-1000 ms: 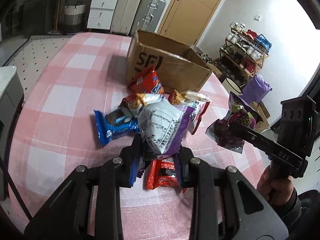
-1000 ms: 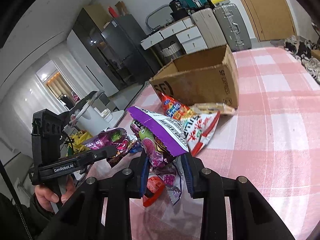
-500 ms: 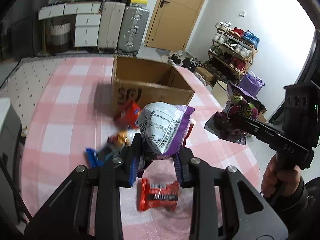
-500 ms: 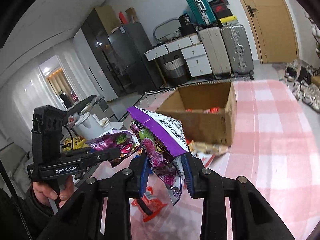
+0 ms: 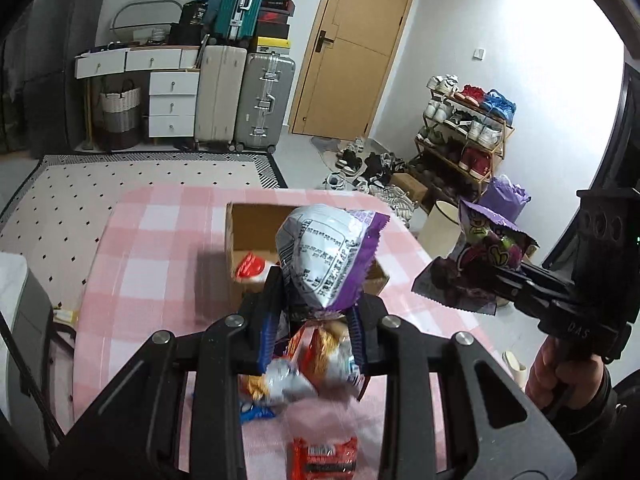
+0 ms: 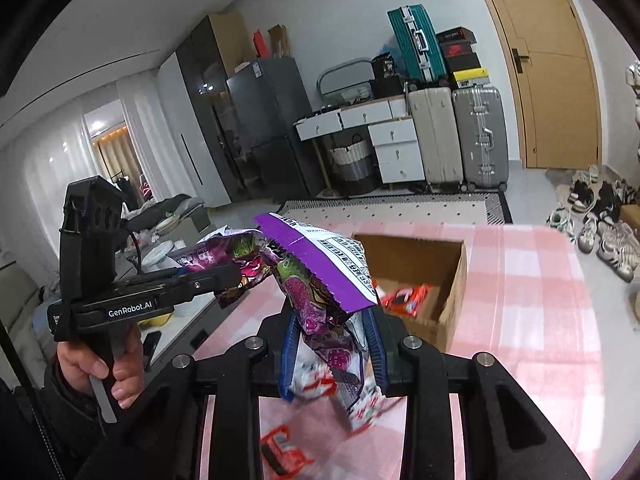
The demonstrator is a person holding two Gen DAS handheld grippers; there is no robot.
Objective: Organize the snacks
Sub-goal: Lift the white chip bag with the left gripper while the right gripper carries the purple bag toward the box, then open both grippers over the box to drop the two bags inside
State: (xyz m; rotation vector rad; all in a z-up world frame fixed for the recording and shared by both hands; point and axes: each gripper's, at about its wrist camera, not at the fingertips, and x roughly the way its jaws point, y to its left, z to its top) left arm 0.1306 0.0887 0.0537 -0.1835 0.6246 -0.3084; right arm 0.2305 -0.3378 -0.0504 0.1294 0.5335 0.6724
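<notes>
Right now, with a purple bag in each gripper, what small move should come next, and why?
Probably carry the left gripper forward until its silver-and-purple bag hangs over the open cardboard box, then release. Both bags are lifted clear of the pink checked table, the box already holds red packets, and the right gripper's purple bag can follow.

Pink checked table (image 5: 132, 280) carries cardboard box (image 5: 256, 220), snack packets (image 5: 324, 454).
</notes>
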